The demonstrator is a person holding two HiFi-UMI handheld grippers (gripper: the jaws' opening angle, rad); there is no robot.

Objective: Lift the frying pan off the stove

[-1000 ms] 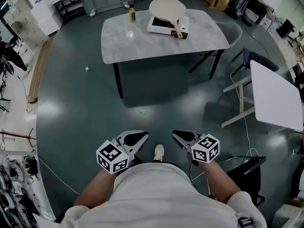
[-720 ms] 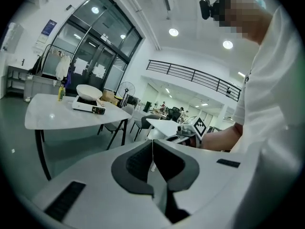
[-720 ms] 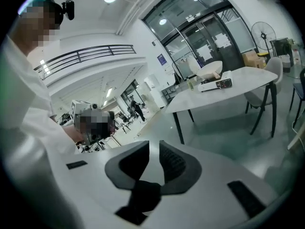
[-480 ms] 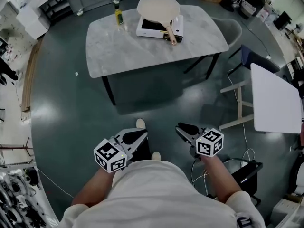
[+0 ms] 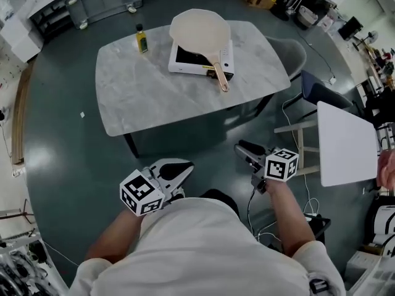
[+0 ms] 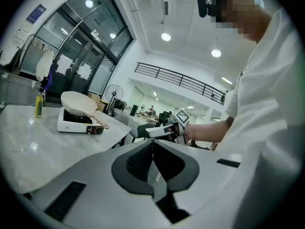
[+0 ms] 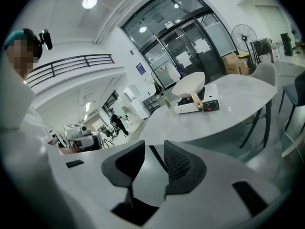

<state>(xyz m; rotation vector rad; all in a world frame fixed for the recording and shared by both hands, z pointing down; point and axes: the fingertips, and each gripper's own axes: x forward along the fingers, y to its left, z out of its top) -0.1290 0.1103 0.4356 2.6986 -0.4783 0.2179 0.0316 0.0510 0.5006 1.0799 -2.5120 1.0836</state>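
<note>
The cream frying pan sat on the white portable stove toward the far edge of the marble surface, upper centre in the head view, with its handle pointing at the near edge. A small bottle stood apart to its left. Bare floor separated the surface from both grippers. The left gripper had its fingers pressed together, empty. The right gripper had its fingers opening, with nothing between them. Only the head view showed the white side table at the right edge.
</note>
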